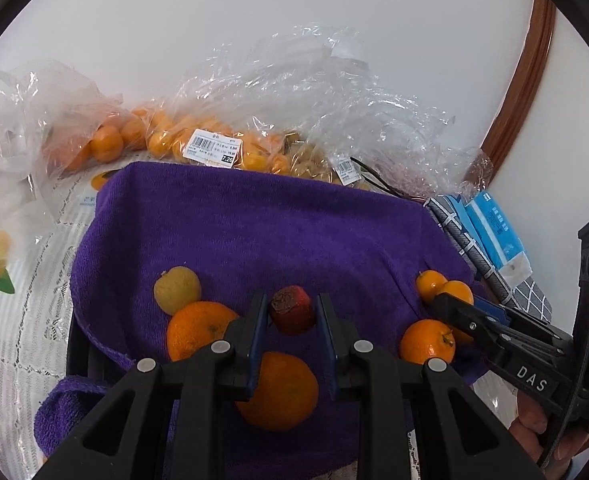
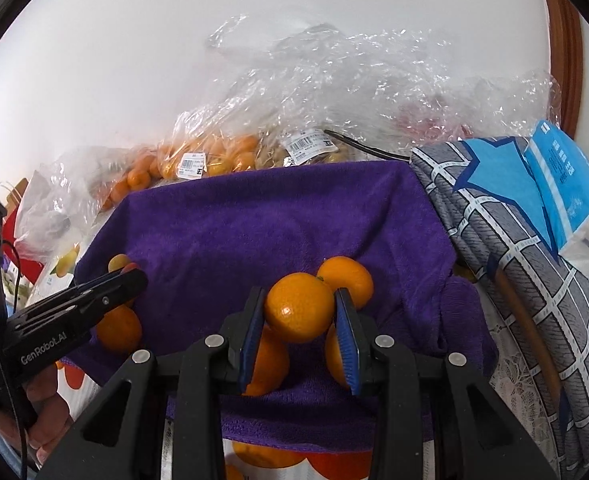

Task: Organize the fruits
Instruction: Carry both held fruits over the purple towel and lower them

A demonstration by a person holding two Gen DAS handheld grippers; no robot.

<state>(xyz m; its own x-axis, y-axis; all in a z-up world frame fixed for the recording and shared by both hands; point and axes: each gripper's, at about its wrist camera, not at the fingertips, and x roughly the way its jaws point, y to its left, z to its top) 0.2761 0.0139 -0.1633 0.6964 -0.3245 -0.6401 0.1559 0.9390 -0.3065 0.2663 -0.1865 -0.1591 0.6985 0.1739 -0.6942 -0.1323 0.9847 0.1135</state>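
Note:
A purple towel (image 1: 254,224) lines a tray and holds the fruit. My left gripper (image 1: 292,312) is shut on a small dark red fruit (image 1: 292,309), above a large orange (image 1: 280,392). Another orange (image 1: 194,328) and a yellowish fruit (image 1: 177,289) lie to its left. My right gripper (image 2: 299,310) is shut on a small orange mandarin (image 2: 298,307), with other mandarins (image 2: 348,278) behind and below it. The right gripper also shows at the right of the left wrist view (image 1: 454,312), beside several mandarins (image 1: 426,340).
Clear plastic bags of small oranges (image 1: 198,140) and other produce lie behind the towel against a white wall. A grey checked cloth (image 2: 514,248) with a blue tissue pack (image 2: 566,188) lies to the right. A lace tablecloth (image 1: 10,344) covers the table at left.

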